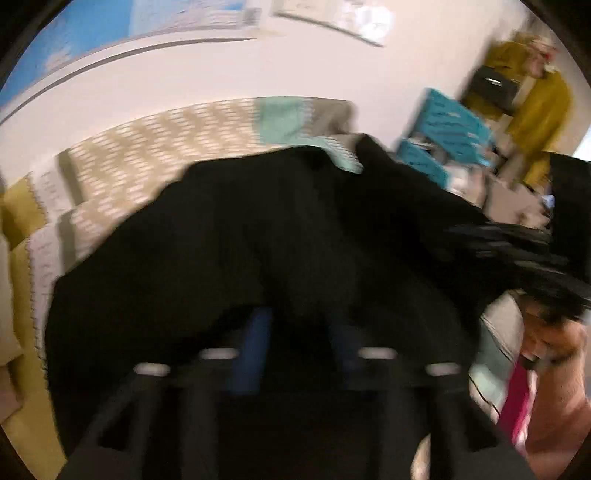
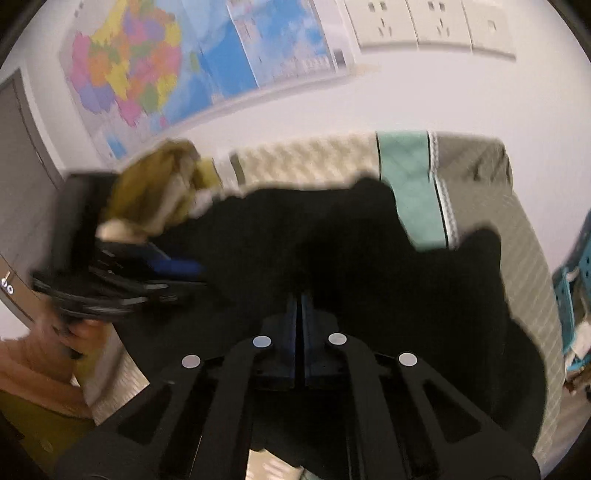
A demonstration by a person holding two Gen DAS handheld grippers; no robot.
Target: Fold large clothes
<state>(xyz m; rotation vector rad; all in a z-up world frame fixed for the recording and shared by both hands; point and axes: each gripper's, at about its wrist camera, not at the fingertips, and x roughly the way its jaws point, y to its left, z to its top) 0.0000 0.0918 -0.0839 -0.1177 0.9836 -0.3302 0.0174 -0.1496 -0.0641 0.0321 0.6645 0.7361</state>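
Observation:
A large black garment [image 1: 258, 229] lies spread over a patterned quilt [image 1: 147, 147]. In the blurred left wrist view my left gripper [image 1: 297, 321] shows its blue fingers [image 1: 251, 350] apart, with the black cloth draped over the tips. From the right wrist view the left gripper [image 2: 192, 267] reaches into the garment's [image 2: 406, 277] left edge. My right gripper [image 2: 300, 295] has its fingers together, tips buried in a raised fold of the black cloth. The right gripper [image 1: 480, 240] appears as a dark smear at the garment's right side.
The quilt has a mint panel [image 2: 406, 173] and grey stripes. Teal crates [image 1: 450, 122] stand to the right, beside a mustard garment [image 1: 546, 110]. More mustard cloth [image 2: 162, 184] lies at the left. A map [image 2: 140, 62] and sockets [image 2: 424, 22] are on the wall. A person's hand [image 1: 554, 343] holds the right gripper.

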